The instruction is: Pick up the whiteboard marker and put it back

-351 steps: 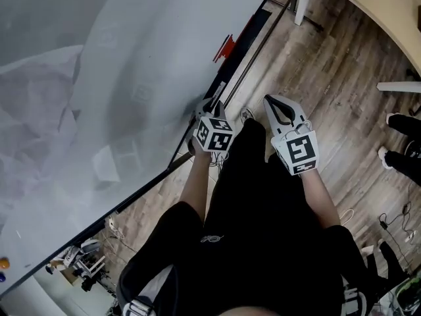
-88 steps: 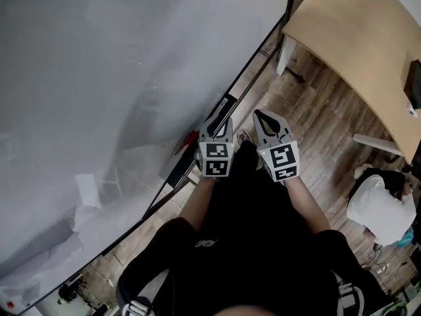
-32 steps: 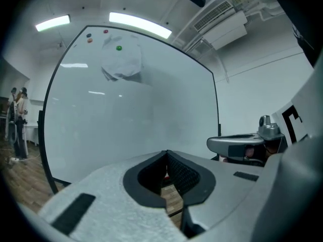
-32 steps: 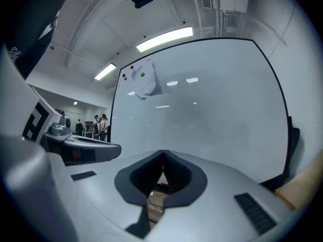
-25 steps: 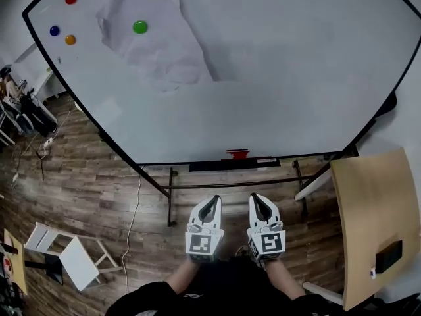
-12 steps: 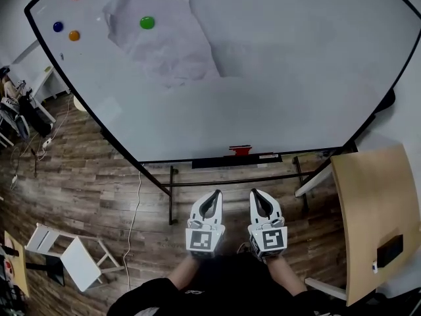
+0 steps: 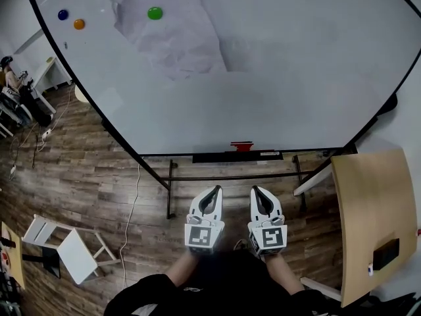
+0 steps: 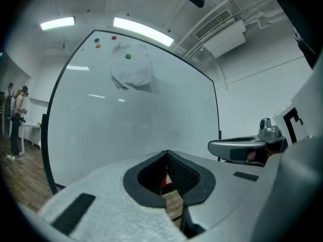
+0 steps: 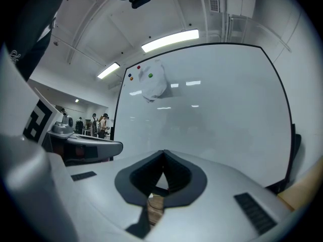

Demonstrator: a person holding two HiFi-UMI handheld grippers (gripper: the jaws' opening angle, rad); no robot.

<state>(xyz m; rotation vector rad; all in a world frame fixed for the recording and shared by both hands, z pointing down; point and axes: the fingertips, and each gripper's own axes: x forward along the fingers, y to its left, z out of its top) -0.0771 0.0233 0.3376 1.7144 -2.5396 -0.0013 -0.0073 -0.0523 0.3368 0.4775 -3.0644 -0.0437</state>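
In the head view, the cube on each gripper showed a black-and-white square pattern, and a pale label on the black tray [image 7: 217, 157] under the large white whiteboard [image 7: 283, 78] was too small to read. The left gripper [image 7: 215, 191] and right gripper [image 7: 255, 190] sat side by side at lower centre, over the wooden plank floor [image 7: 99, 176], fingers together and empty. The whiteboard marker could not be made out; only a small red object [image 7: 241, 145] sat on the tray, well apart from both grippers. In the left gripper view, the left gripper [image 8: 167, 155] had its dark pads [image 8: 180, 173] meeting at the tips with nothing between. In the right gripper view, the right gripper [image 9: 163, 153] was likewise closed on nothing, facing the board.
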